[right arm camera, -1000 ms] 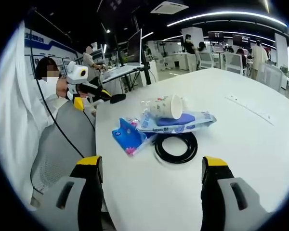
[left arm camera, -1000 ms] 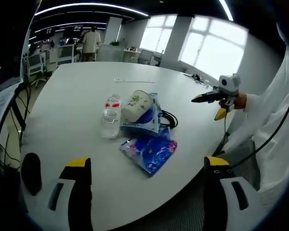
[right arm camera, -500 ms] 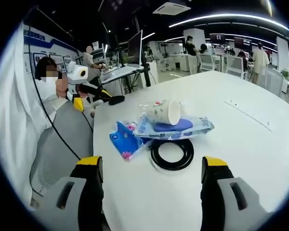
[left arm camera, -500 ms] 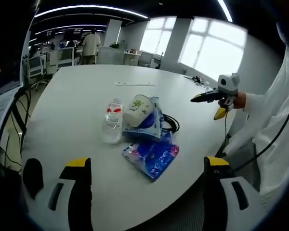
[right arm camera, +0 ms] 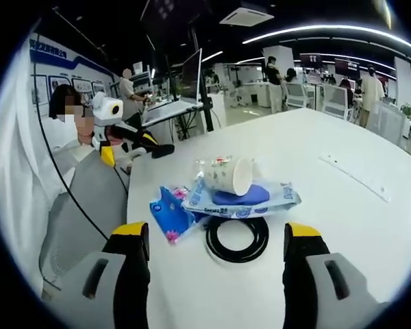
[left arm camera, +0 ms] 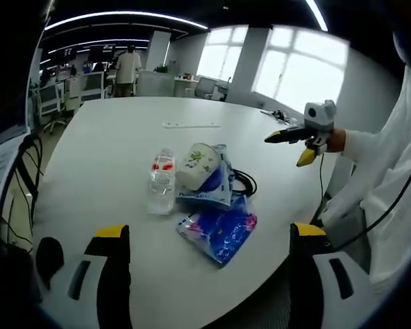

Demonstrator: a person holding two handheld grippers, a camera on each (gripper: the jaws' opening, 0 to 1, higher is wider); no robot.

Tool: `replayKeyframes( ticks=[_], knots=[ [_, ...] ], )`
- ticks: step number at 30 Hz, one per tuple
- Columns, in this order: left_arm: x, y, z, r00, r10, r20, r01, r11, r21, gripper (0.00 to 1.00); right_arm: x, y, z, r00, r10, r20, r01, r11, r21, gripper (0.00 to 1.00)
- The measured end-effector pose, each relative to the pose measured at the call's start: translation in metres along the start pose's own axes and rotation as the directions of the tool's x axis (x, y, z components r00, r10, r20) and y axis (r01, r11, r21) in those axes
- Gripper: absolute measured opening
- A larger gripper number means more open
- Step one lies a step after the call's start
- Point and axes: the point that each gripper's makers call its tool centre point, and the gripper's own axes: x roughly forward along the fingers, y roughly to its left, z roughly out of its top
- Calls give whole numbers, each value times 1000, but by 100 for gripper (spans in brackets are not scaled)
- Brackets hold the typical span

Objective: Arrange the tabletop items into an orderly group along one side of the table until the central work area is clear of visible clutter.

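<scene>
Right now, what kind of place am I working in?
Most likely an open-plan office: a large white table with office chairs and desks behind it, a monitor on a stand, ceiling strip lights, and big windows.

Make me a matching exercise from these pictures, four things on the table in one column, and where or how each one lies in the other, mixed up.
Things:
1. paper cup
2. water bottle
3. black cable coil
4. blue packet

States:
A. a flat ring, partly under the wipes pack
B. on its side on top of the wipes pack
C. clear, red label, lying beside the pile
D. nearest the table edge in the left gripper view

Pairs: 1-B, 2-C, 3-A, 4-D
</scene>
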Motion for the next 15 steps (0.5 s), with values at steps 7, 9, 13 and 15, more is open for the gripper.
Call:
replayKeyframes(
  ticks=[7,9,13,15],
  knots=[
    [4,1,5,1000,1,9,-1,1000,0,100,12,-6,16,1000,11,26,-11,1000,0,77],
    [5,3,7,1000,3,13,-3,1000,-2,100,16,-7,20,999,18,30,-18,1000,0,76],
    [7,6,11,1000,6,22,-5,1000,-6,100,26,-7,24,999,34,28,-34,999,-4,75],
    [9,7,13,1000,6,24,-6,1000,-8,100,31,-8,26,999,41,26,-41,999,-6,75]
  ],
)
